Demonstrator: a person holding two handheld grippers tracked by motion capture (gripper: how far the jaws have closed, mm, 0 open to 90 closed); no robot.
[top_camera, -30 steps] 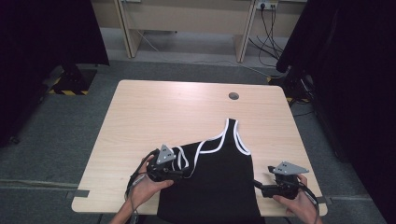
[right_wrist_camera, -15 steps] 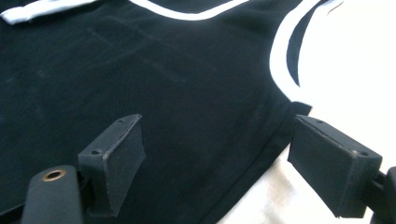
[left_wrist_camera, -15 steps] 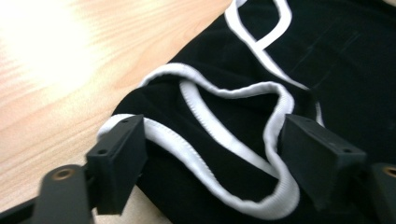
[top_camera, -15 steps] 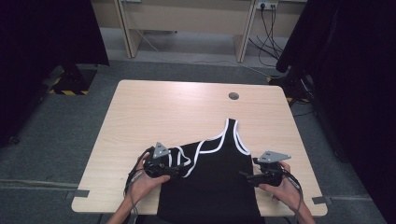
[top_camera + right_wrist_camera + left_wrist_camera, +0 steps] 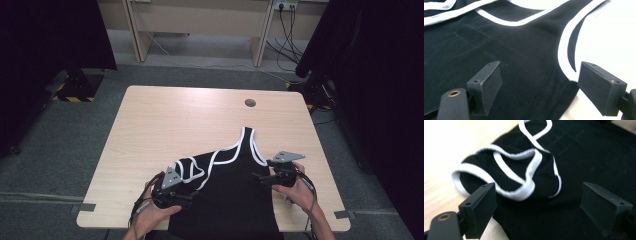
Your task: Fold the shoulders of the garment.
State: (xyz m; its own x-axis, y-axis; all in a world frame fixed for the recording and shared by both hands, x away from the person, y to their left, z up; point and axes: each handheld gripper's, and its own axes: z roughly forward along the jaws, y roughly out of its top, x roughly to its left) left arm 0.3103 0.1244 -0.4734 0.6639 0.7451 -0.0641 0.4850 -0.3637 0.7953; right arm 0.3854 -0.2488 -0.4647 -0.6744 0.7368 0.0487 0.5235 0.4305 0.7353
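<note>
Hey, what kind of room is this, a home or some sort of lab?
Probably a lab or recording studio: a bare desk on grey carpet, black curtains at both sides, and hazard-striped stand bases.

Black tank top (image 5: 506,47) with white trim spread flat on pale desk (image 5: 614,32); right gripper (image 5: 544,87) jaws wide apart above armhole edge.

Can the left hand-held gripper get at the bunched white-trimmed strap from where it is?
Probably yes: the left hand-held gripper is open, and the bunched strap lies just ahead on the black tank top, uncovered.
</note>
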